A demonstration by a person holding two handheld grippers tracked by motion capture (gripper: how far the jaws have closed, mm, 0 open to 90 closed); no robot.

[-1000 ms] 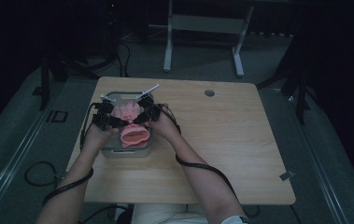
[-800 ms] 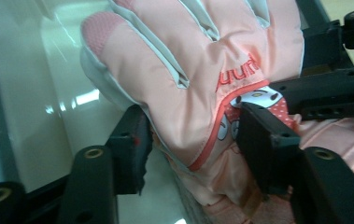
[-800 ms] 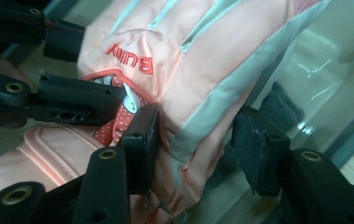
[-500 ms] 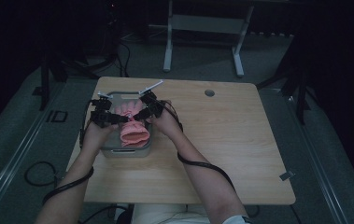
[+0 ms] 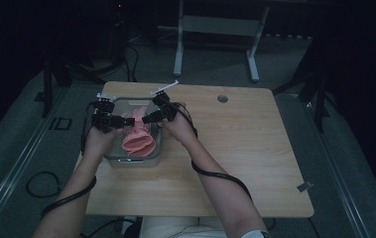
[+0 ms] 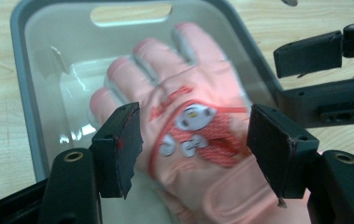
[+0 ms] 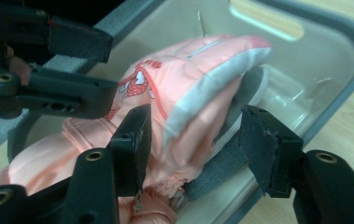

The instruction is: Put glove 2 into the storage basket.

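a: high view first. where's the pink glove (image 5: 137, 133)?

b: left of centre in the frame, lying in the clear grey-rimmed bin (image 5: 135, 162) on the wooden table (image 5: 245, 148), cuff toward the bottom edge. the left gripper (image 5: 124, 120) and the right gripper (image 5: 148, 118) hover just above it from either side.

a: left gripper view?

b: the glove fills the middle, fingers toward the top, a cartoon patch on its back. the left gripper's jaws have just been opening; they stand apart with the glove below and between them, pads not pressing. the other gripper sits at the upper right of the frame.

a: and the right gripper view?

b: the glove bulges up in the centre, grey palm side at the right, bin rim across the upper right. those jaws have also just been opening and flank the padded fabric without pinching it.

a: how would it handle?

b: light, soft, puffy, i'd say. it'll squash and flop rather than slip. the cuff edge or a bunched fold looks like the surest place to grip.
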